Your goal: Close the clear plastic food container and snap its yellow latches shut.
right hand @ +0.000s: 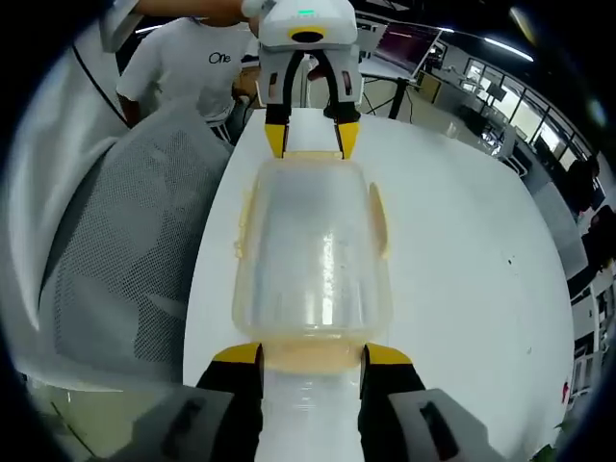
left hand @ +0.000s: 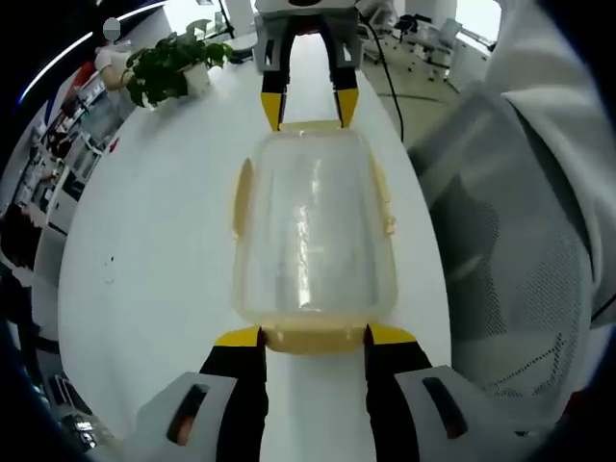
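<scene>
The clear rectangular plastic food container with yellow latches (left hand: 313, 231) lies lid-down-looking on the long white table (left hand: 154, 289), its long axis running straight between the two grippers, one at each short end. In the left gripper view the left gripper (left hand: 314, 336) has its black, yellow-tipped jaws spread to either side of the near yellow end latch (left hand: 313, 339), tips right at the container's end corners, apparently touching or just beside it, nothing pinched. The right gripper (left hand: 308, 108) sits at the far end in that view, jaws likewise spread about the far end latch (left hand: 308, 126). Right gripper view mirrors this: right gripper (right hand: 312, 355) spread wide at its own near end latch (right hand: 310, 358), left gripper (right hand: 311, 135) opposite. Both are equally near, each to its own end. The side latches (left hand: 241, 197) along the long edges look flared outward (not snapped, as far as I can judge). Lid seems seated on the body already; cannot tell whether the end latches are clicked. Next move likely turns on pressing each end latch inward along the long axis. A grey mesh office chair (right hand: 125, 260) stands beside the table; a potted green plant (left hand: 168, 63) sits well apart.
</scene>
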